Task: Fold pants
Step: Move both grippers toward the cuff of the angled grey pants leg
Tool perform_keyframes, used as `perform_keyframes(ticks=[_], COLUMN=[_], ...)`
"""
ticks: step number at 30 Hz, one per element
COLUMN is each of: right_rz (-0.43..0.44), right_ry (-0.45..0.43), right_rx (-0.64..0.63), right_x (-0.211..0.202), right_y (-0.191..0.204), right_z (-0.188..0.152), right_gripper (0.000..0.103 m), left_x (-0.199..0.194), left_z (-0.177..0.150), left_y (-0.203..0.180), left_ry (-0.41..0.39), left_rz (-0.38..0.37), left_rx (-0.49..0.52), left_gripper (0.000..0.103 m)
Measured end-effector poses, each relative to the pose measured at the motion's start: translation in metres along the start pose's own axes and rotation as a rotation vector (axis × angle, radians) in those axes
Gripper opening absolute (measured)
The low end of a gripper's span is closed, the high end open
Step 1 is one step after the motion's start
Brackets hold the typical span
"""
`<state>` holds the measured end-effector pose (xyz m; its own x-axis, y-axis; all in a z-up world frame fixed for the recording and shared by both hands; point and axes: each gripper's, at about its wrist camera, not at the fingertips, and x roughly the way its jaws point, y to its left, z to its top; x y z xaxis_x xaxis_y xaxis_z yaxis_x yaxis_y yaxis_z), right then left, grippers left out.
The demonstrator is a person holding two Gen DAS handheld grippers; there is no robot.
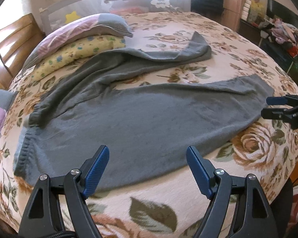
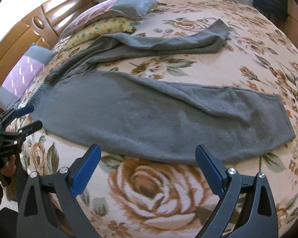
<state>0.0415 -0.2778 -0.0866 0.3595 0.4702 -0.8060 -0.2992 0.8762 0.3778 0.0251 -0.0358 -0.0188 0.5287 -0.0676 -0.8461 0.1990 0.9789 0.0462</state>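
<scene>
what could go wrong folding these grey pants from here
1. The far leg lies rumpled and doubled over near the stacked pillows; folding now could lock in creases or give uneven halves.
2. Both the left claw and right claw hang open over the near edge; a pinch might also catch the floral blanket beneath.
3. The near leg's hem sits close to the bed's side and might slide off if tugged.
</scene>
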Motion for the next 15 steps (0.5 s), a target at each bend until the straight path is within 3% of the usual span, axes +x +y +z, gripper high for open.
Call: perform_keyframes(ticks=[4, 5, 7, 15], right_rz=[0.001, 0.007, 0.009, 0.025], right_ry=[-0.008, -0.01, -0.016, -0.048], right_rx=[0.028, 0.039, 0.048, 0.1], right_x=[0.003, 0.004, 0.006, 0.024], right_y=[-0.02, -0.026, -0.035, -0.074], right_z=[0.01, 0.015, 0.023, 0.09], right_gripper=[0.096, 0.096, 0.096, 0.096], left_x=[0.013, 0.019, 0.025, 0.059], left_z=[0.014, 0.018, 0.028, 0.082], left_y=[-0.01, -0.012, -0.017, -0.024], left_ry=[0.025, 0.027, 0.004, -0.046], left_rz=[-0.029, -0.001, -0.011, -0.012], left_rx=[0.033, 0.067, 0.088, 0.192], left_gripper=[0.08, 0.08, 0.08, 0.08])
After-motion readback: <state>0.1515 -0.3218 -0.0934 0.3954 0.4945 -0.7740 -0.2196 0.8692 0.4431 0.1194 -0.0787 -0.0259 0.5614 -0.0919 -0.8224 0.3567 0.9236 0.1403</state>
